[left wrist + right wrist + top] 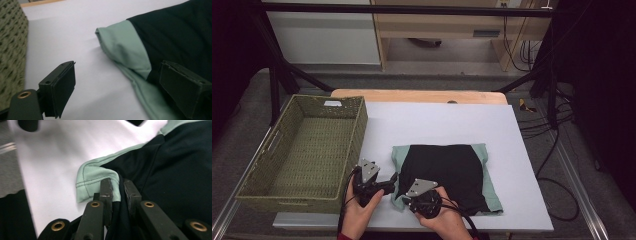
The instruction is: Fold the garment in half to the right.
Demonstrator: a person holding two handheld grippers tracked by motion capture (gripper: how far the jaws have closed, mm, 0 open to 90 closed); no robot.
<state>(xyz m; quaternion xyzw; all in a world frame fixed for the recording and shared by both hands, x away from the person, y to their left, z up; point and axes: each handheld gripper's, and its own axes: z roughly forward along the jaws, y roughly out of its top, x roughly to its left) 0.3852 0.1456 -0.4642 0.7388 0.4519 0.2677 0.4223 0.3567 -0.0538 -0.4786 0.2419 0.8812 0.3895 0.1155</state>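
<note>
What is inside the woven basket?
The woven basket shows only its bare woven floor and inner walls. The strip of floor just behind the near wall is hidden by that wall.

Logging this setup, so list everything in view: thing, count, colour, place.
folded garment: one, black with mint-green edges, near middle of the sheet
basket: one, olive-green woven, left of the sheet
sheet: one, white, covering the table
table: one, light wood, edge showing at the back
left gripper: one, black, fingers open around the garment's edge
right gripper: one, black, fingers shut on the garment's green hem
hands: two, bottom edge
</note>
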